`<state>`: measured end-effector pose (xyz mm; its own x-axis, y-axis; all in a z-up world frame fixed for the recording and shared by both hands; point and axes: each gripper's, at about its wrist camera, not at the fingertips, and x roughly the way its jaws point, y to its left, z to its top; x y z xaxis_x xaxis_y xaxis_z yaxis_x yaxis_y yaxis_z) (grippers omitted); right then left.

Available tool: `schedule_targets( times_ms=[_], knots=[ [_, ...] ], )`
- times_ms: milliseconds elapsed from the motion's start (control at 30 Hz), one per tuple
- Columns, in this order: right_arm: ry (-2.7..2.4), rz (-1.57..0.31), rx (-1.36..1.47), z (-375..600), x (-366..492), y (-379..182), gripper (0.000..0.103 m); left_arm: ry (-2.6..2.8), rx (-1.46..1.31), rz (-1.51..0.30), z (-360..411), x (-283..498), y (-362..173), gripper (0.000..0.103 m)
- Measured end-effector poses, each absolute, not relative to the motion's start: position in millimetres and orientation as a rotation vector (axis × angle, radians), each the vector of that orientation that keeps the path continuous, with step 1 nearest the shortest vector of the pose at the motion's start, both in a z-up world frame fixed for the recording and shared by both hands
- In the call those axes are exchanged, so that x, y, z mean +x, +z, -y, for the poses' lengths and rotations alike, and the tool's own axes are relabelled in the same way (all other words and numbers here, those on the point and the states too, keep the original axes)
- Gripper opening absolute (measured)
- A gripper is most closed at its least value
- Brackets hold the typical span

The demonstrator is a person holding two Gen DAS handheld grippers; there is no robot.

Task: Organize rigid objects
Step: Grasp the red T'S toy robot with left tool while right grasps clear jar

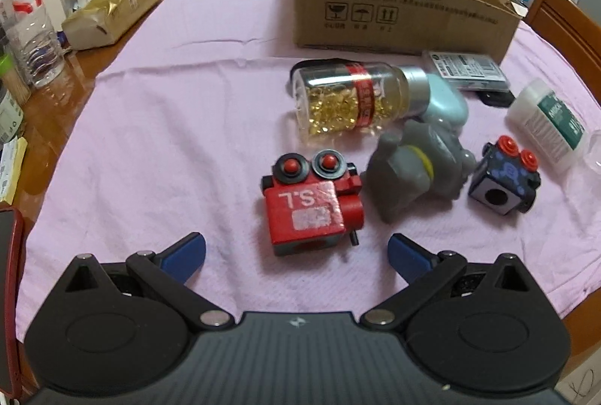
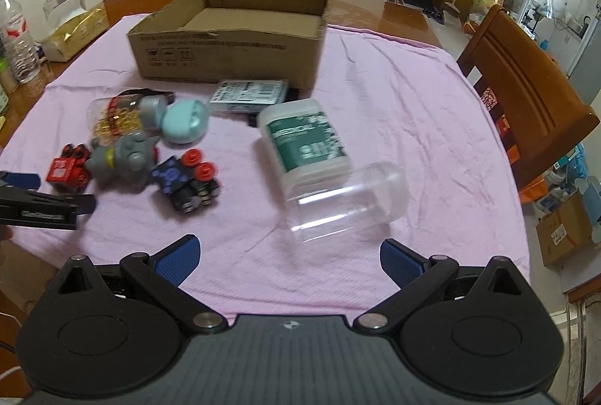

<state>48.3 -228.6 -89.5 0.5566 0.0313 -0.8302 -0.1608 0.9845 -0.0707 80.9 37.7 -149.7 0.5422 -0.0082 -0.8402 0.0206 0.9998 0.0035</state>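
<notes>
Hovering low over a desk draped in pink cloth, the left hand-held gripper has its blue-padded fingers spread wide and empty, lined up on a red toy block that lies just ahead of the gap between them. Beyond it sit a grey rubbery figure, touching the red block's side, and a dark cube with red buttons a little apart. Farther out, a clear bottle of yellow capsules lies on its side against a pale blue case.

The right hand-held gripper is likewise spread and holds nothing, facing a clear plastic jar tipped on its side, with a white tub bearing a green label touching it behind. An open cardboard box, seemingly empty, waits at the far edge of the cloth, the likely home for the clutter.

The red block looks hard, light and square-sided, so its flat opposing faces should offer the surest pinch; its knobs and the small peg at its side are best avoided. The clear jar appears smooth, light and prone to rolling, and probably wants a squeeze across its middle.
</notes>
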Motion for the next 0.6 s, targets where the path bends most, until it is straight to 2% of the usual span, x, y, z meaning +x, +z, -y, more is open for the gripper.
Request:
schedule_targets(
  times_ms=[300, 600],
  knots=[
    [0.147, -0.923, -0.119, 276, 104, -90, 0.103, -0.040, 0.024, -0.999, -39, 79, -150, 0.103],
    [0.209, -1.024, -0.039, 286, 131, -112, 0.103, -0.073, 0.041, -0.997, -42, 83, -150, 0.103]
  ],
)
